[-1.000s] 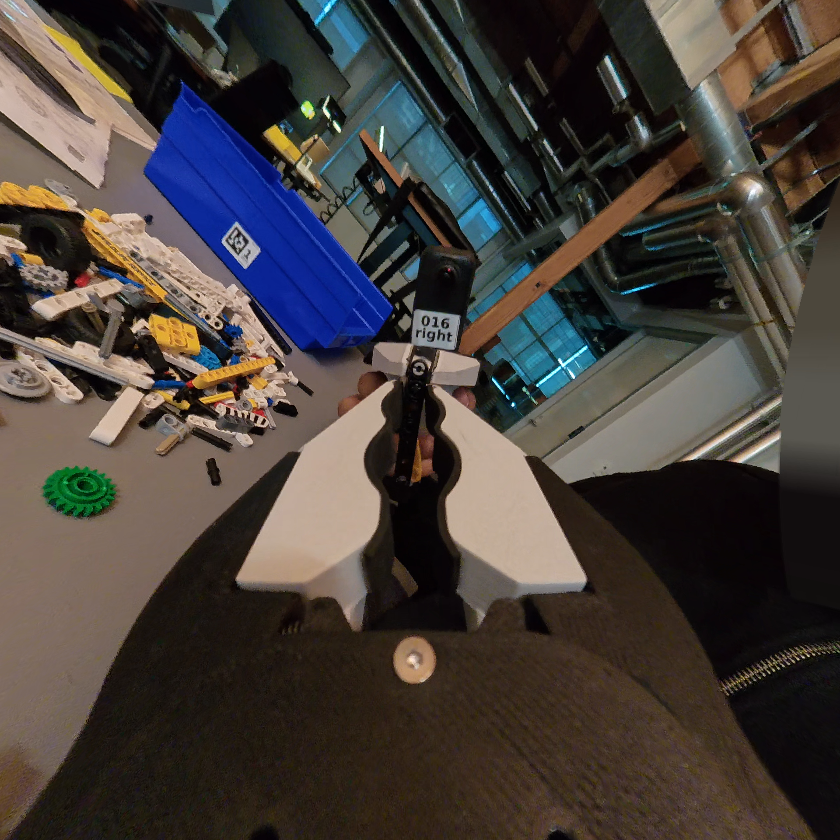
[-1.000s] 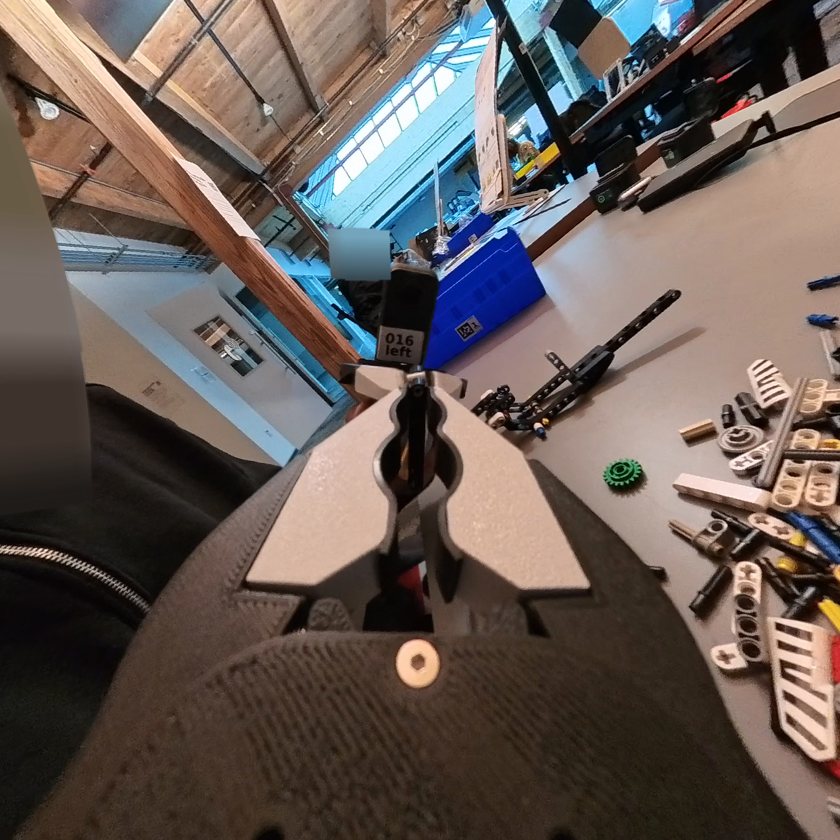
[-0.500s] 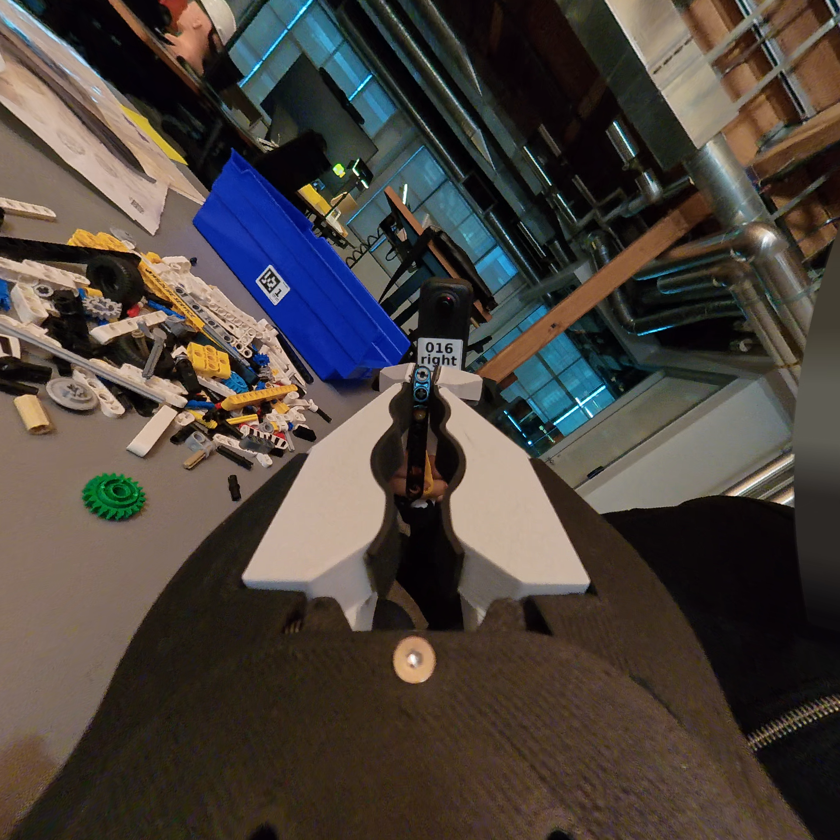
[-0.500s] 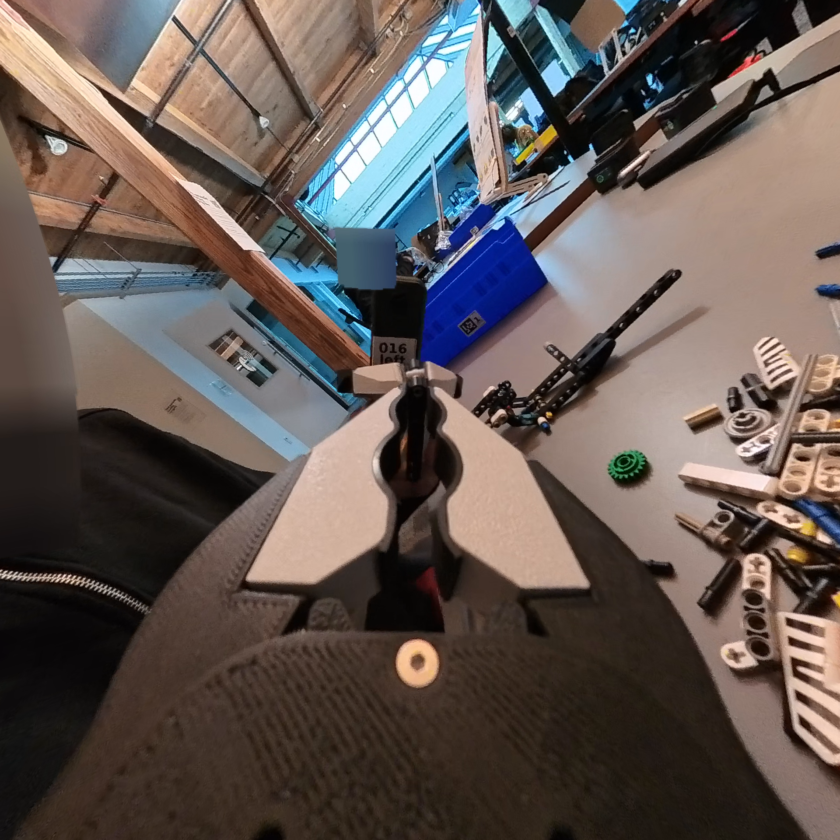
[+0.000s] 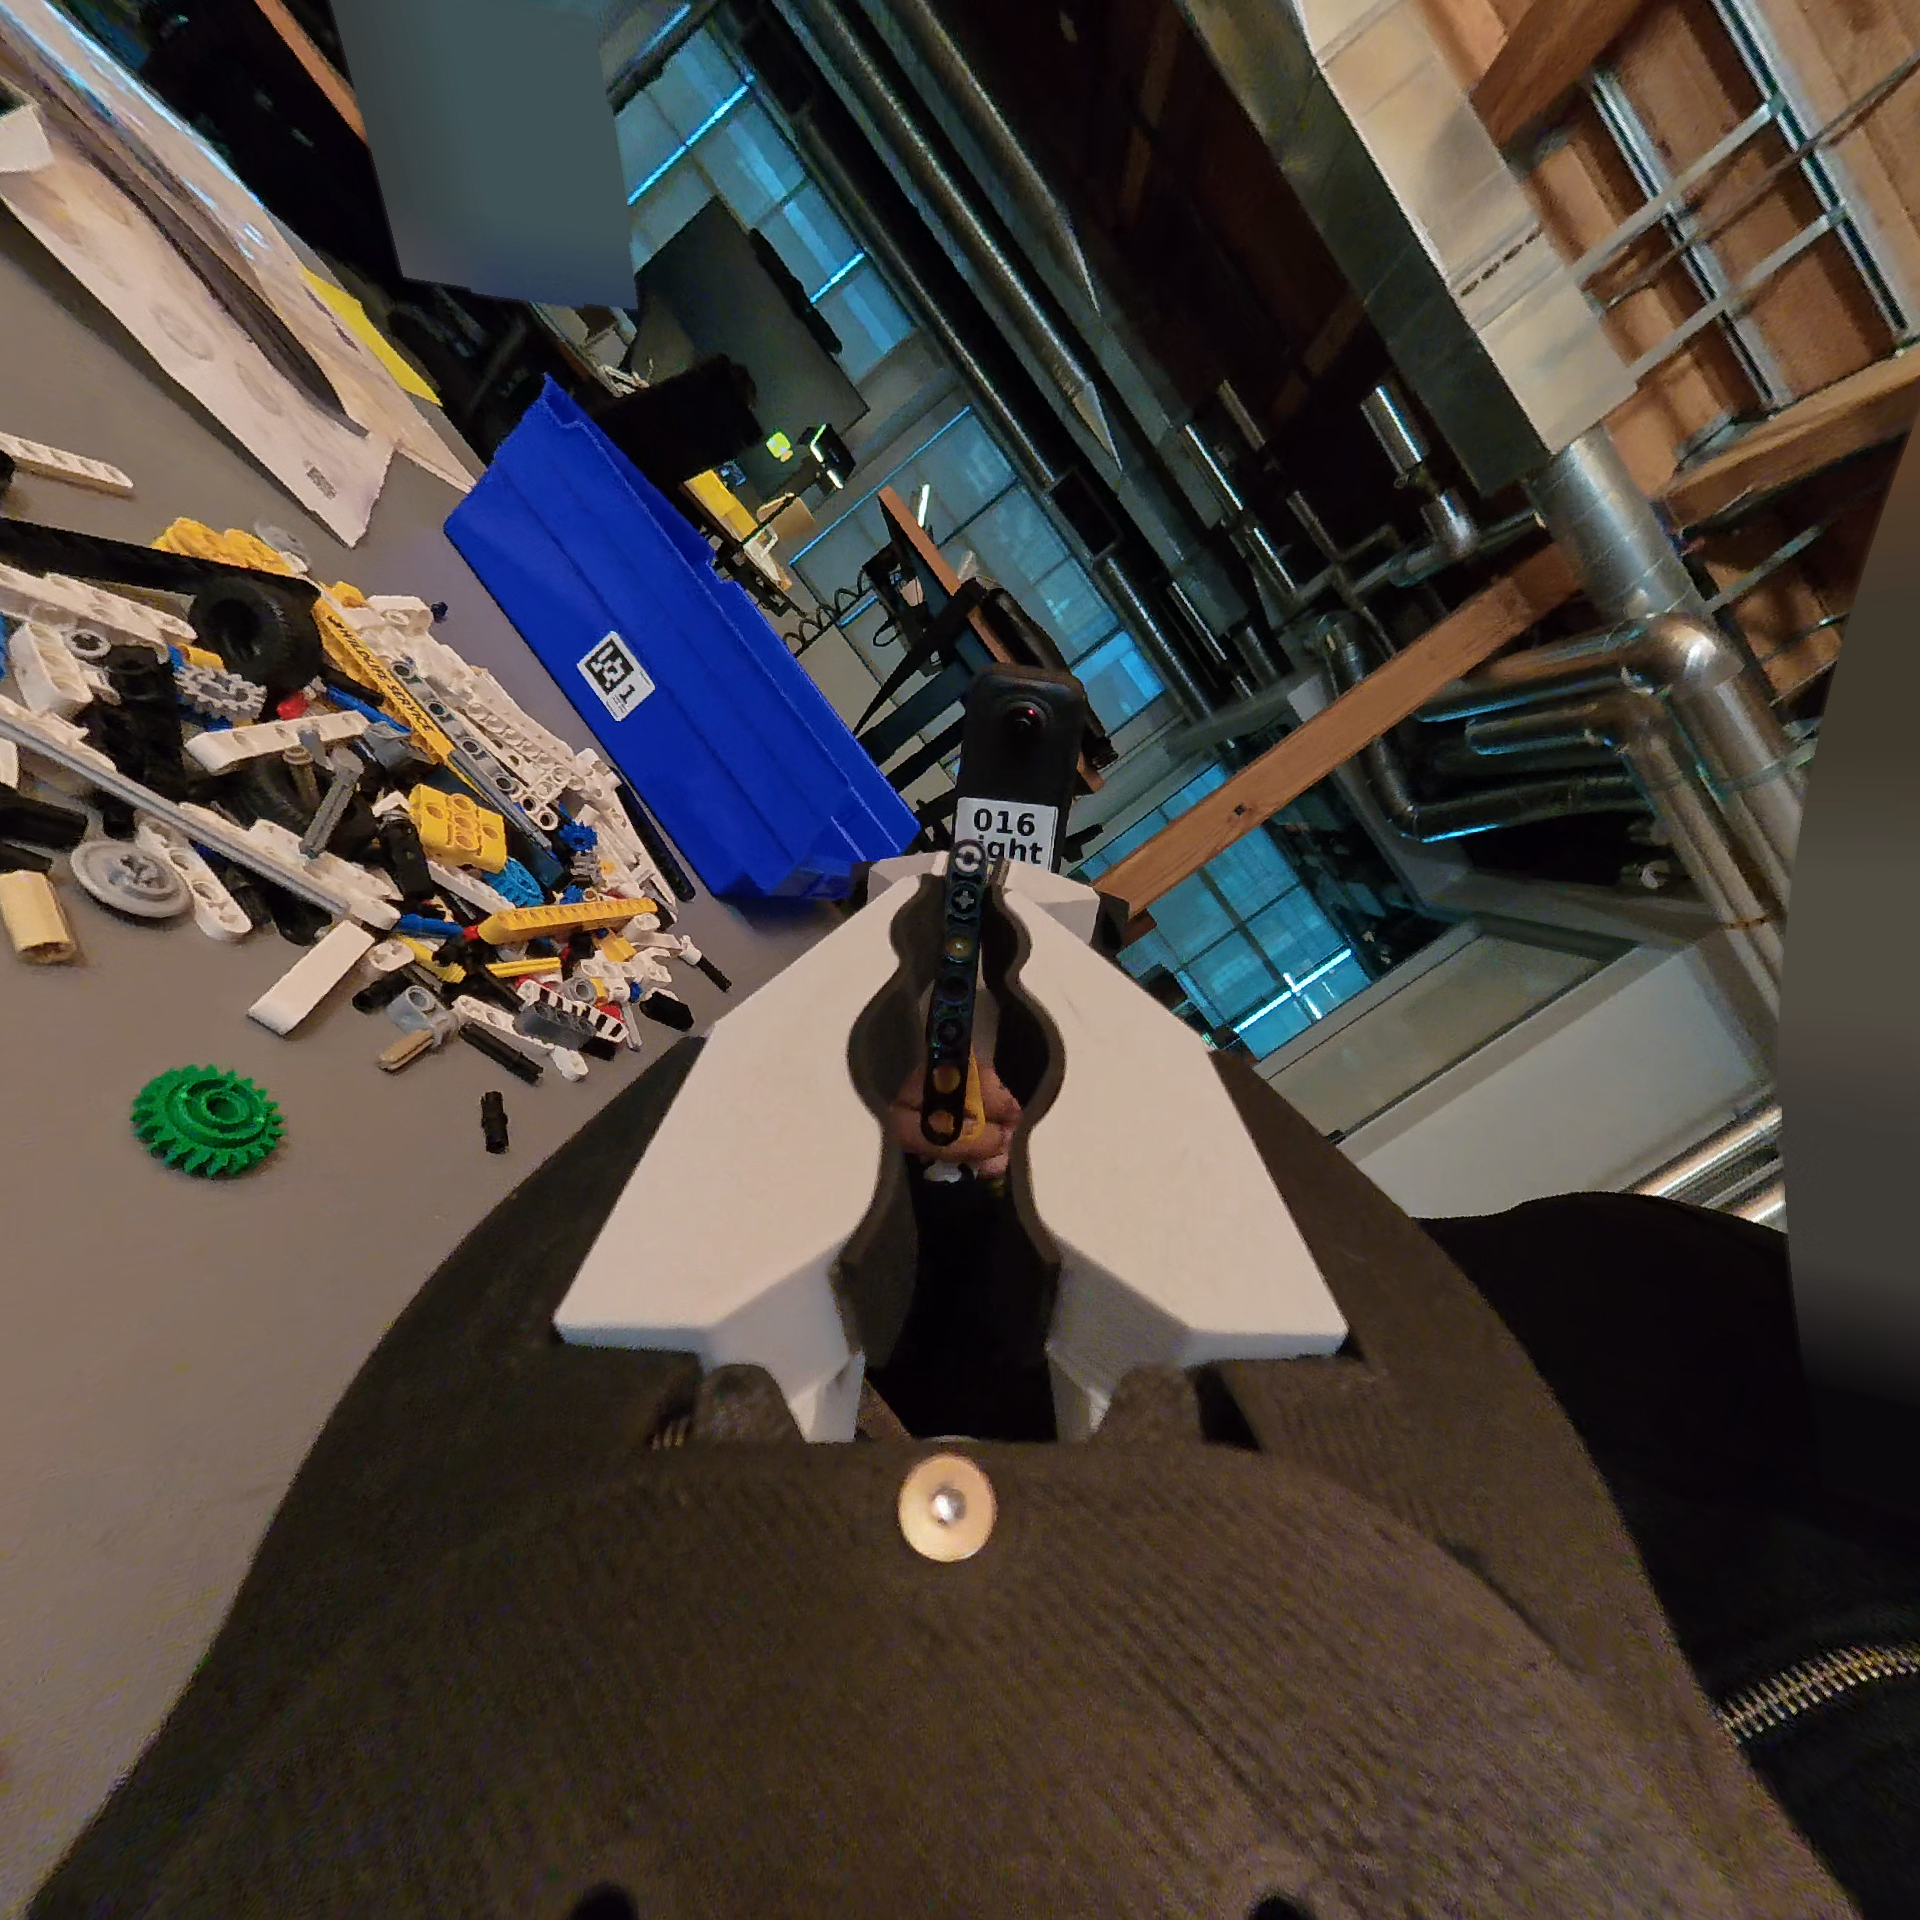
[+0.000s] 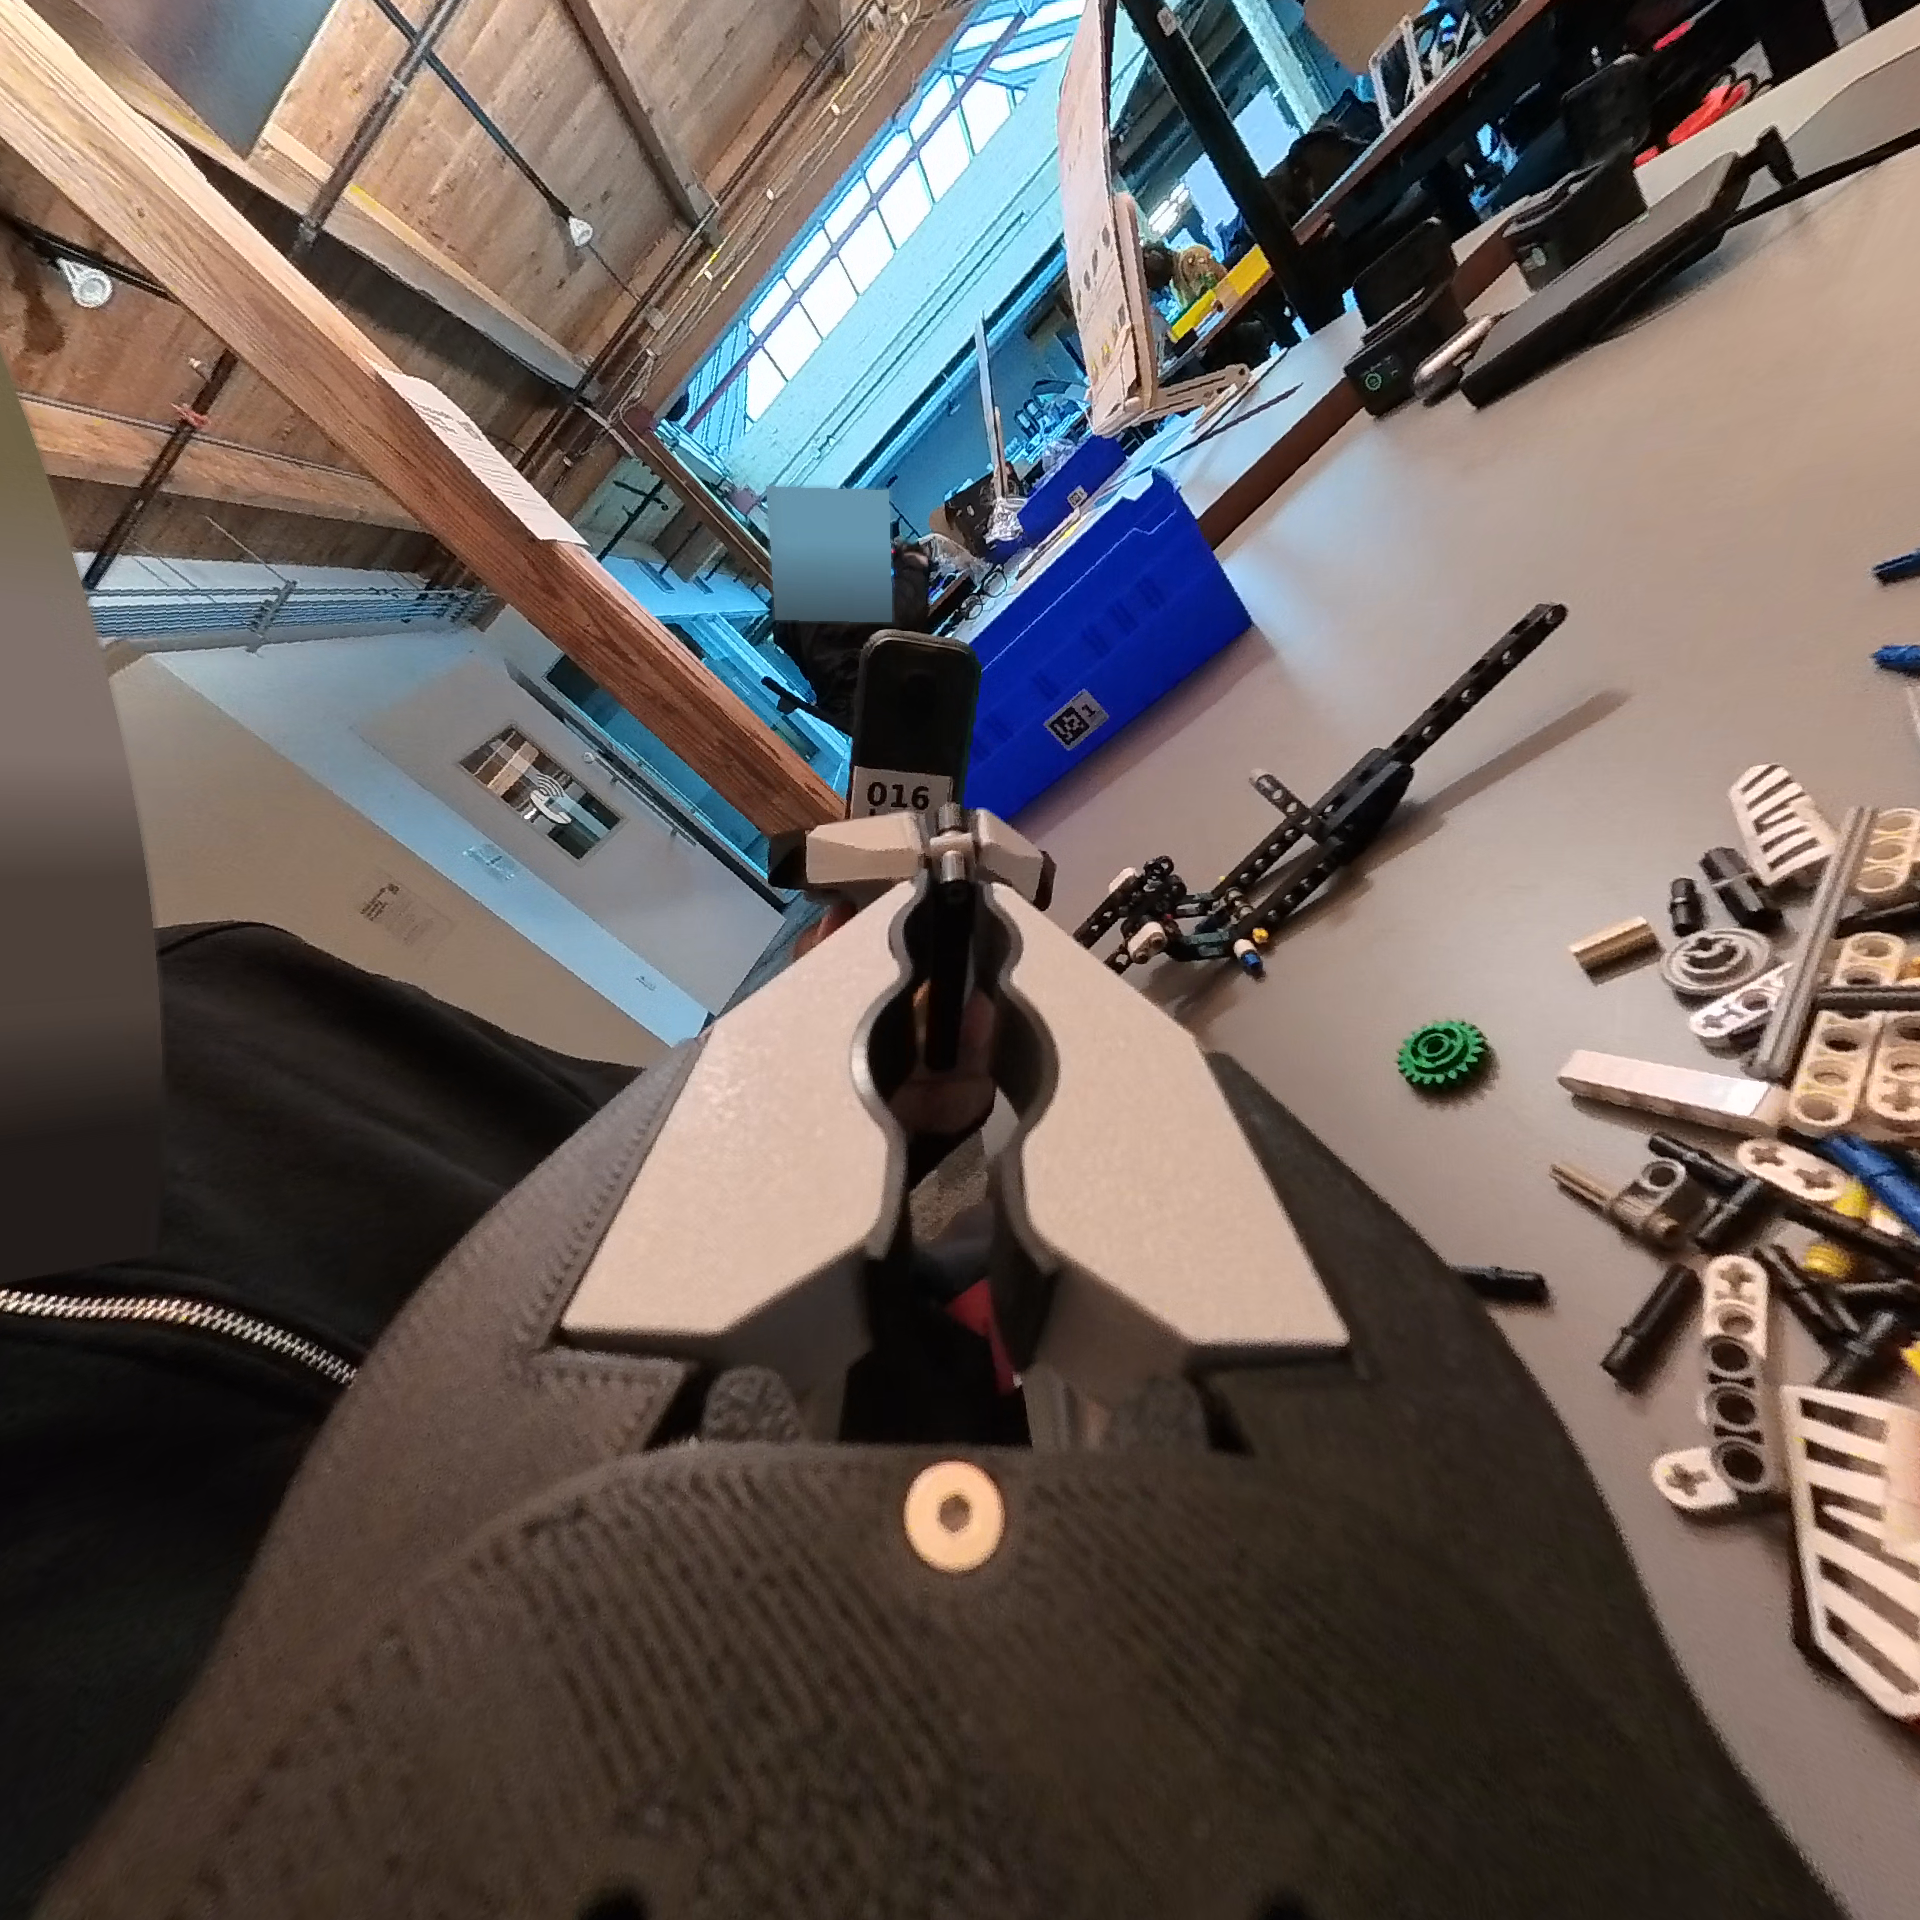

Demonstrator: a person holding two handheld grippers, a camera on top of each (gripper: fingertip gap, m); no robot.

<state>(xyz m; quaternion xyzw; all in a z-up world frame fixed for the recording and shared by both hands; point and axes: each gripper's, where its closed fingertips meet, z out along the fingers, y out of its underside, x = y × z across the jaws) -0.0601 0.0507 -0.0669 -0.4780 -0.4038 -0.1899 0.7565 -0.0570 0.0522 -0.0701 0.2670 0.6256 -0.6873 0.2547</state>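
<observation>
Two tools nose to nose – left tool, right tool both clamp one thin black holed beam.

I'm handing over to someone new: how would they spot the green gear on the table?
Start at the blue bin on the grey table, then come down past the heap of mixed parts towards the near edge. The green gear lies flat by itself on bare table just below that heap. It is the only green piece, round and toothed.
</observation>
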